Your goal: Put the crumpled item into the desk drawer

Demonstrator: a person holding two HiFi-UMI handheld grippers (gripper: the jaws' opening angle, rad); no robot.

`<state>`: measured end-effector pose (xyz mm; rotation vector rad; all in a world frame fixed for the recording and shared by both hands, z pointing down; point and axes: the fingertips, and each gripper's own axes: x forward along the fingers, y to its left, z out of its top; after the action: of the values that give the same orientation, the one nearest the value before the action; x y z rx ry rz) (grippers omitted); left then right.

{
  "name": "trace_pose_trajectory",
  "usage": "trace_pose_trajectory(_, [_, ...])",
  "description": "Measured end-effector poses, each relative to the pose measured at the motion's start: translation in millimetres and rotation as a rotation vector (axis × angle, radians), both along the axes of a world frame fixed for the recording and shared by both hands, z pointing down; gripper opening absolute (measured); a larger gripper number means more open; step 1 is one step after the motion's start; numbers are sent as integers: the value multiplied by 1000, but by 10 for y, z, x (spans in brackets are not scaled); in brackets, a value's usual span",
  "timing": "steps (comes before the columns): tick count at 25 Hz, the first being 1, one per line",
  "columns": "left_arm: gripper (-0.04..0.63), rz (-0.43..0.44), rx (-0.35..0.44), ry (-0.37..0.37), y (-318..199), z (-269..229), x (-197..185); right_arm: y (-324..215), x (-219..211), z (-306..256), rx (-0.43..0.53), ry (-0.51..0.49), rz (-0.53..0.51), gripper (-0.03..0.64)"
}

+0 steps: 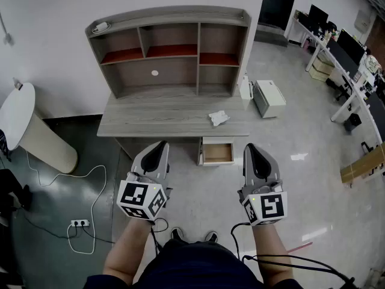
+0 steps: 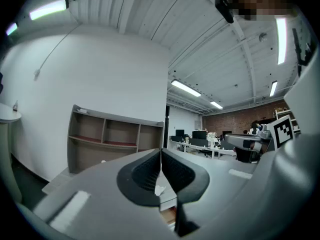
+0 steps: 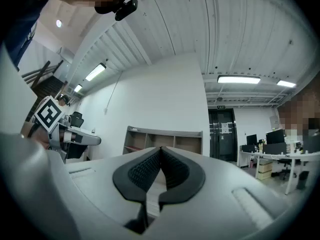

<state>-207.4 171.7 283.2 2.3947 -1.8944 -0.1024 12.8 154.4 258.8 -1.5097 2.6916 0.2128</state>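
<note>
A crumpled white item (image 1: 218, 118) lies on the right part of the grey desk top (image 1: 156, 116). Below the desk's front edge a small drawer (image 1: 217, 152) stands pulled out, its wooden inside bare. My left gripper (image 1: 160, 146) and right gripper (image 1: 249, 147) are held in front of the desk, well short of it, both shut with nothing between the jaws. In the left gripper view the left gripper (image 2: 161, 151) has its jaws pressed together, and a bit of the white item (image 2: 159, 189) shows under them. The right gripper (image 3: 160, 149) is likewise shut in its own view.
A grey hutch with open shelves (image 1: 168, 50) stands on the desk's back. A white box-like device (image 1: 268, 97) sits on the floor to the right. A power strip with white cable (image 1: 79, 224) lies on the floor at left, beside a round white table (image 1: 18, 113). Office desks (image 1: 337, 47) fill the far right.
</note>
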Motion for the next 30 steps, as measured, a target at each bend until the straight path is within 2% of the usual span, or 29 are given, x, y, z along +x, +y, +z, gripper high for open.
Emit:
trace_pose_trajectory(4, [8,-12,1,-3,-25,-11,75,-33,94,8,-14,1,-7,6])
trace_pose_trajectory(11, [8,-64,0,-26,67,-14,261,-137,461,134,-52,-72,-15,6])
trace_pose_trajectory(15, [9,-106,-20,-26,174,58,357,-195,659,223,-82,-89,-25,6])
trace_pose_trajectory(20, [9,-126,-51,-29,217,182,421,-203,693,340,-113,-91,-60,6])
trace_pose_trajectory(25, [8,-121,-50,-21,-3,207,381,-372,674,399,-131,-81,-56,6])
trace_pose_trajectory(30, [8,-97,-59,3,-390,330,236,-665,677,458,-127,-64,-1,6])
